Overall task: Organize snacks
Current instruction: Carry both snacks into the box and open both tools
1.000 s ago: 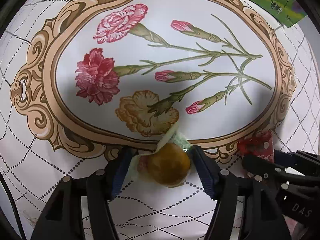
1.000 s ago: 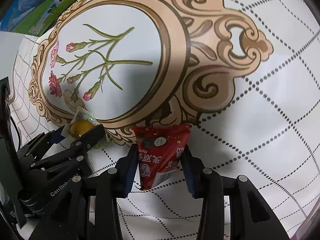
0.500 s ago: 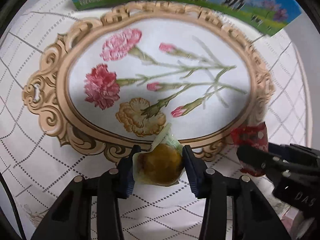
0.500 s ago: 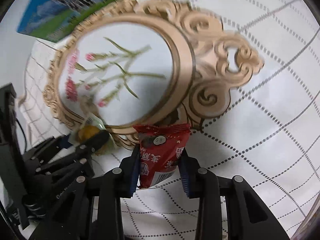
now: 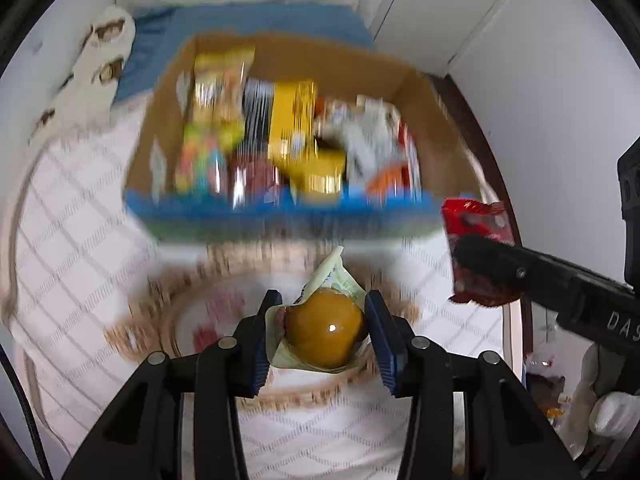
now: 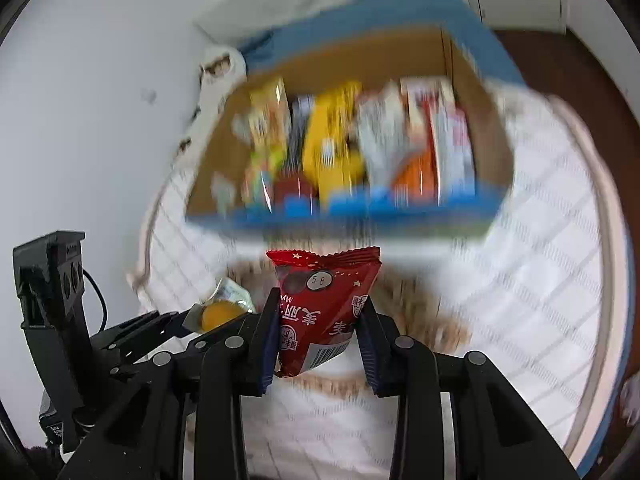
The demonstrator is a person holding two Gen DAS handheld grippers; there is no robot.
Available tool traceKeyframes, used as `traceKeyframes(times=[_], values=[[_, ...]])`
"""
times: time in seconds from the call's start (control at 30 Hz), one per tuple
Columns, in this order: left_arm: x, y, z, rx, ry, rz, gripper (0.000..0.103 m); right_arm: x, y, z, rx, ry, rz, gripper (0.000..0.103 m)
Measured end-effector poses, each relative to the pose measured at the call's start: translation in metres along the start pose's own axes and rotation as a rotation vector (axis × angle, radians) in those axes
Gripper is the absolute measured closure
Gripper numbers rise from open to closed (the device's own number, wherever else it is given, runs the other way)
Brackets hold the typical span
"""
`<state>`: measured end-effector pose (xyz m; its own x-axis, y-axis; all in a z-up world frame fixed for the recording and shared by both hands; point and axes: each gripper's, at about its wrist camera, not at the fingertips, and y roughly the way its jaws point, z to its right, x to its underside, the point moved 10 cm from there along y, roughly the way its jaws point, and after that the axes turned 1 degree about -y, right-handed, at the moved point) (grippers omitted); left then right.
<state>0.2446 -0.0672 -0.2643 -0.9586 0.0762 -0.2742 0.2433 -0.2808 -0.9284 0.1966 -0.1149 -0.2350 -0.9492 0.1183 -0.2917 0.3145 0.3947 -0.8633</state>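
My left gripper is clamped on a wrapped yellow jelly, and my right gripper pinches a red snack packet. The open cardboard box, already holding snacks, lies ahead of both, in the upper middle of each frame, its long side running across. Neither hand looks clearly nearer; both loads hang short of its blue front edge.

Both grippers point steeply downward, side by side. The left gripper has its jaws clamped on something between the pads. The right gripper, just beside it, is likewise clamped. A white-gloved hand holds the right gripper.
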Motion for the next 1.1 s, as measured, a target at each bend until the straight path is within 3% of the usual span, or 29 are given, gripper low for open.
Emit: traceKeyframes(times=[0.17, 0.37, 0.63, 0.67, 0.73, 0.77, 0.8, 0.83, 0.87, 1.1], values=[[-0.066, -0.001, -0.021, -0.037, 0.02, 0.025, 0.063, -0.078, -0.01, 0.025, 0.077, -0.001, 0.048, 0.066], [-0.133, 0.035, -0.045, -0.072, 0.008, -0.041, 0.063, -0.152, 0.038, 0.063, 0.193, 0.025, -0.016, 0.066], [-0.161, 0.107, -0.083, -0.146, -0.028, -0.167, 0.061, -0.174, 0.091, 0.1, 0.257, 0.052, -0.132, 0.065], [-0.161, 0.113, -0.089, -0.16, -0.045, -0.182, 0.059, -0.175, 0.098, 0.104, 0.269, 0.057, -0.151, 0.063], [-0.159, 0.121, -0.092, -0.155, -0.059, -0.197, 0.051, -0.172, 0.107, 0.111, 0.291, 0.05, -0.183, 0.044], [-0.16, 0.124, -0.095, -0.167, -0.059, -0.2, 0.038, -0.171, 0.108, 0.112, 0.297, 0.05, -0.184, 0.019], [-0.161, 0.125, -0.096, -0.177, -0.057, -0.196, 0.03, -0.171, 0.109, 0.111, 0.301, 0.04, -0.186, 0.007], [-0.162, 0.125, -0.096, -0.188, -0.05, -0.183, 0.019, -0.17, 0.109, 0.11, 0.307, 0.033, -0.19, 0.007], [-0.164, 0.125, -0.096, -0.195, -0.038, -0.169, 0.017, -0.169, 0.11, 0.111, 0.319, 0.026, -0.196, 0.007], [-0.163, 0.117, -0.096, -0.248, -0.006, -0.116, 0.016, -0.161, 0.109, 0.107, 0.363, -0.008, -0.194, 0.007]])
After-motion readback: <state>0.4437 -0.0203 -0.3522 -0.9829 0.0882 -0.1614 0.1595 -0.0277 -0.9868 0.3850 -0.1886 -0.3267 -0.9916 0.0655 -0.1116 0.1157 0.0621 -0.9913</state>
